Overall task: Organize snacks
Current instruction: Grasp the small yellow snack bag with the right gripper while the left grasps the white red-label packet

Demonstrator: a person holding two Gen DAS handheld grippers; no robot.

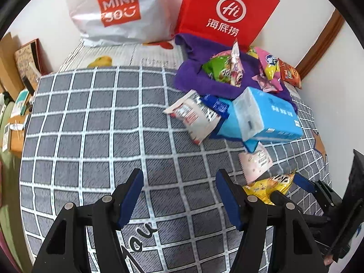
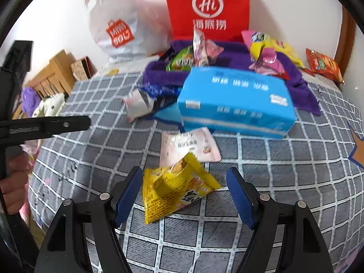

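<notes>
Grippers first: the right gripper (image 2: 182, 195) hangs tilted down over the bed with its blue pads (image 2: 127, 195) spread well apart, and a yellow snack packet (image 2: 175, 191) lies on the cover between them, touched by neither pad. The left gripper (image 1: 179, 198) stands just to the left of it, jaws likewise parted, with nothing between them but bare quilt; a hand (image 2: 13, 182) grips its black handle at the left edge of the right wrist view.

Both hover above a grey checked bedspread (image 1: 91, 125) with white lines. Just beyond the yellow packet lies a pale pink packet (image 2: 188, 145), overlapping its far corner. Farther on sits a light blue tissue pack (image 2: 234, 100), resting partly on a flat blue pouch. To its left lies a white and silver packet (image 1: 193, 116), touching a dark blue wrapper (image 1: 216, 105).

Behind these spreads a purple towel (image 1: 193, 77), rumpled, carrying a green snack bag (image 1: 216, 68) with a pink-printed sachet standing against it. On the towel's right are a pink and yellow bag (image 2: 266, 47) and, near the wall, an orange packet (image 2: 323, 64).

At the far end against the white wall leans a red bag (image 1: 227, 11) with a white round logo, and left of it a white plastic bag (image 1: 118, 11) with an orange mark. Cardboard boxes (image 2: 56, 72) stand off the bed's far left.
</notes>
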